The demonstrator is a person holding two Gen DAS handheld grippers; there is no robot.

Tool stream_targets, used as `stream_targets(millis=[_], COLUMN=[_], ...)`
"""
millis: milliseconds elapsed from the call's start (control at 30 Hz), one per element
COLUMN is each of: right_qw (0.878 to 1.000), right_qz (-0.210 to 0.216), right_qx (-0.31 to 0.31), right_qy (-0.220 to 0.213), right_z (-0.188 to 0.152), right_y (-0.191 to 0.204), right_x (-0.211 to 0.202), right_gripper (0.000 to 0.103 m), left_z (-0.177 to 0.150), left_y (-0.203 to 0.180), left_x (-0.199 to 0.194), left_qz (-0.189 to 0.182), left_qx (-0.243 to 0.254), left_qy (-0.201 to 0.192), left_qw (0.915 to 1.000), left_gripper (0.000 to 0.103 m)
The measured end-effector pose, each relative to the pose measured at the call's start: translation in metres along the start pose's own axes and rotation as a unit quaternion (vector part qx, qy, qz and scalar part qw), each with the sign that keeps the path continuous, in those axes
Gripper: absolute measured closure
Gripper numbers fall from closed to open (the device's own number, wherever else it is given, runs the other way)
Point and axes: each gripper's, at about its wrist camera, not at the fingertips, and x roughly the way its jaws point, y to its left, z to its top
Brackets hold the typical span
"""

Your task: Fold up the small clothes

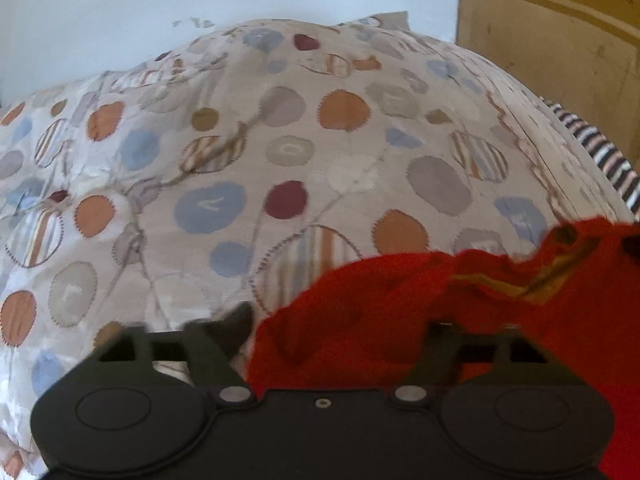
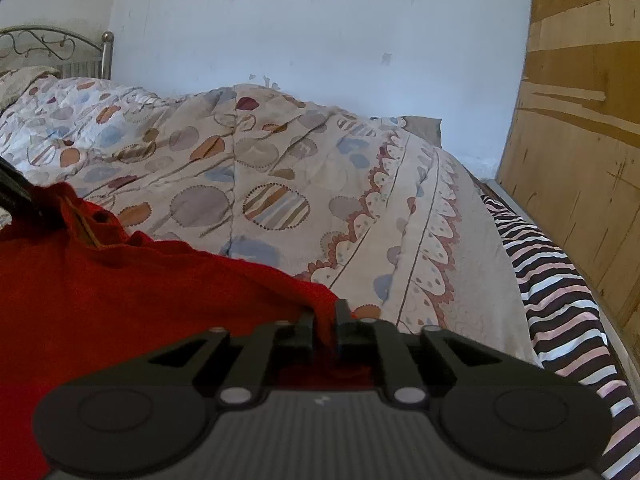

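red garment [image 1: 400, 320] lies on the bed, on the patterned duvet [image 1: 280, 160], twd the edge nearest the person, near the side w/ the striped sheet [image 2: 560, 300]. left gripper [image 1: 340, 324] low over it, jaws wide apart, one finger [image 1: 236, 320] on the duvet side just off the cloth edge, the other over the red fabric; nothing pinched. right gripper [image 2: 325, 320] has jaws narrow, a fold of the red cloth edge between the fingers; can't tell if the pads press it. wooden panel [image 2: 580, 140] stands past the striped side, pale wall [image 2: 320, 20] behind, metal headboard [image 2: 48, 44] at the far left corner.
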Motion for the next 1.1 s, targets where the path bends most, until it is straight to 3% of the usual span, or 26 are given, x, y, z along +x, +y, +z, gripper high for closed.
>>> stream_targets(millis=[33, 67, 100, 133, 267, 333, 500, 633, 800, 1000, 1100], right_qw=[1.0, 1.0, 1.0, 1.0, 0.999, 0.999, 0.999, 0.999, 0.998, 0.997, 0.989], right_qz=[0.002, 0.003, -0.008, -0.022, -0.038, -0.039, -0.028, -0.037, -0.061, -0.077, -0.149], right_qx=[0.0, 0.0, 0.0, 0.0, -0.003, 0.006, 0.007, 0.007, 0.017, 0.008, -0.007], right_qy=[0.004, 0.007, 0.011, 0.012, 0.022, 0.026, 0.022, 0.034, -0.006, -0.01, 0.017], right_z=[0.0, 0.001, 0.001, 0.001, 0.0, -0.001, -0.004, -0.012, -0.026, -0.011, -0.021], right_y=[0.0, 0.0, 0.0, -0.001, -0.007, -0.012, -0.01, 0.001, 0.01, 0.018, 0.018], right_x=[0.0, 0.0, 0.0, 0.0, -0.005, -0.011, -0.031, -0.042, -0.073, -0.049, -0.015], right_gripper=[0.05, 0.038, 0.012, 0.0, 0.0, 0.0, 0.0, 0.0, 0.0, 0.0, 0.0], left_z=[0.002, 0.004, 0.007, 0.01, 0.021, 0.027, 0.034, 0.017, -0.034, -0.06, -0.064], left_y=[0.004, 0.009, 0.014, 0.018, 0.035, 0.044, 0.06, 0.048, 0.012, -0.025, -0.022], left_x=[-0.003, -0.005, -0.007, -0.009, -0.011, -0.016, -0.048, -0.062, -0.06, -0.034, -0.01], left_qz=[-0.003, -0.01, -0.015, -0.016, -0.049, -0.048, -0.027, -0.011, 0.01, 0.082, 0.154], left_qx=[-0.005, -0.011, -0.019, -0.027, -0.048, -0.059, -0.09, -0.075, -0.041, -0.051, -0.075], left_qy=[-0.002, -0.002, 0.0, 0.001, 0.027, 0.034, -0.021, -0.047, -0.078, -0.106, -0.073], left_qw=[1.0, 0.9999, 0.9997, 0.9995, 0.9973, 0.9965, 0.9953, 0.996, 0.996, 0.9897, 0.9826], left_gripper=[0.017, 0.014, 0.008, 0.005, 0.003, 0.003, 0.001, 0.001, 0.001, 0.001, 0.001])
